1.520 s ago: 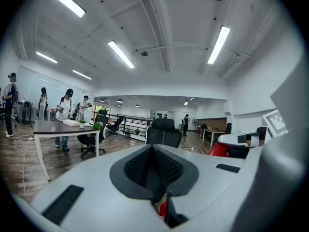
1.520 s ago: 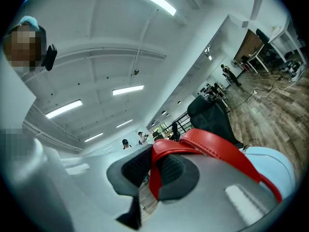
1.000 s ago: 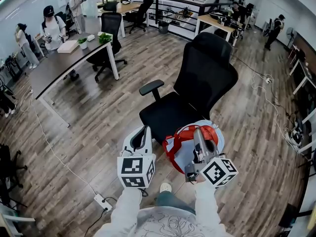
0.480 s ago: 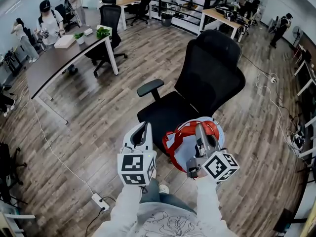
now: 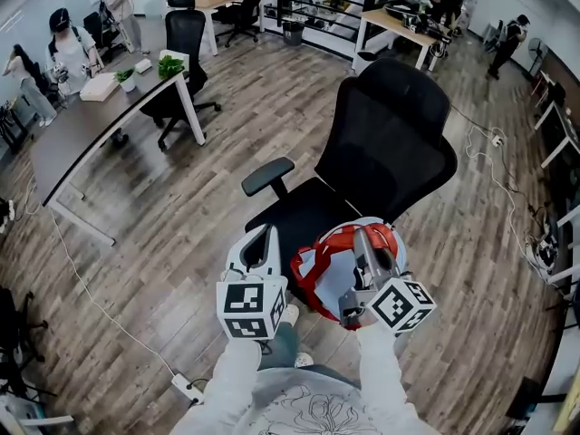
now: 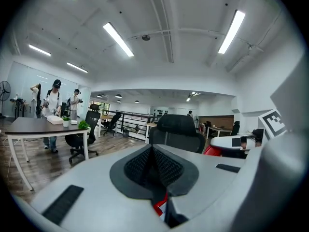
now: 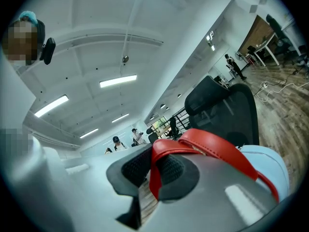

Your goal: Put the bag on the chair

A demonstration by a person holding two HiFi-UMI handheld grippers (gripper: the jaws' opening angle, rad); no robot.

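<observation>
A light-blue bag (image 5: 337, 277) with red straps (image 7: 212, 146) hangs from my right gripper (image 5: 364, 236), which is shut on a strap; the strap runs between its pads (image 7: 171, 170). The bag hovers over the front right corner of the black office chair's seat (image 5: 304, 214), below the tall mesh back (image 5: 390, 143). My left gripper (image 5: 268, 234) is just left of the bag, over the seat's front edge, shut with nothing between its pads (image 6: 169, 167). In the left gripper view the chair's headrest (image 6: 177, 125) stands ahead and a bit of red bag (image 6: 212, 150) shows to the right.
A long desk (image 5: 82, 139) with plants and a box stands at the left, another office chair (image 5: 181, 39) behind it. People stand at the far left and back. A power strip (image 5: 186, 386) and cables lie on the wooden floor.
The chair has drawn closer and now fills more of the head view. Both grippers and the hanging bag keep their places relative to each other, the bag a little further over the seat.
</observation>
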